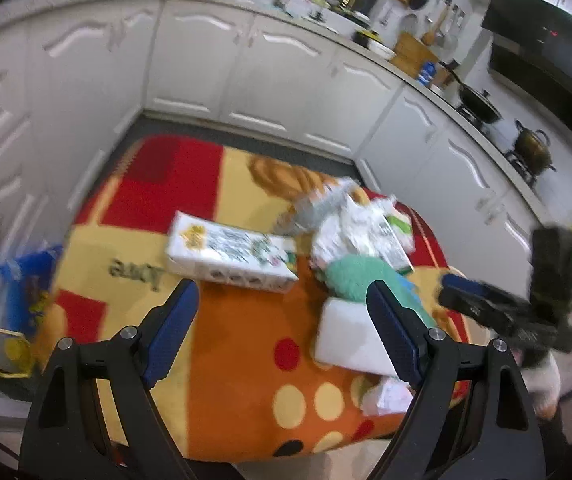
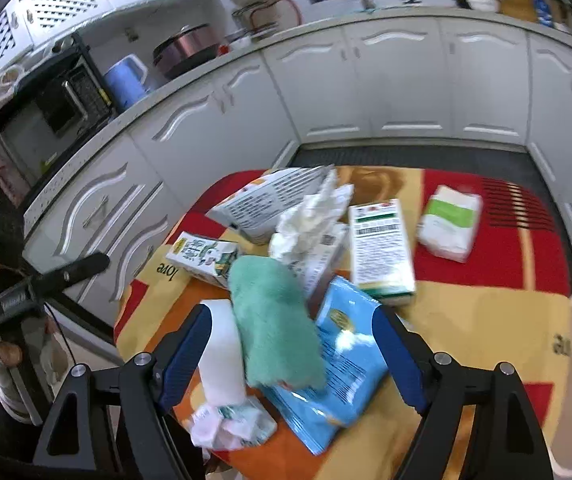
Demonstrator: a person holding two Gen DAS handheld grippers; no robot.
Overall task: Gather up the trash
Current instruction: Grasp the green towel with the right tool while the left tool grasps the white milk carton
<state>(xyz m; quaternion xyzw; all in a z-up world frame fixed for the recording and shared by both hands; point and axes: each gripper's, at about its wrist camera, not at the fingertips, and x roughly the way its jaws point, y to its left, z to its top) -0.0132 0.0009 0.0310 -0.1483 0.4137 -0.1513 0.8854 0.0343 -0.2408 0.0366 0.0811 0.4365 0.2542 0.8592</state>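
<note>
So from my right gripper (image 2: 291,340) cam the trash pile sits mid-table on the red and orange cloth (image 2: 485,312). Green fuzzy rag (image 2: 274,320) is draped over a blue snack bag (image 2: 337,364), long axis running roughly 11 to 5 o'clock. Milk carton (image 2: 202,256) lies flat at 10 o'clock, pointing 10 to 4. Both tongs released, nothing gripped; left gripper (image 1: 282,320) hovers wide over bare cloth too
</note>
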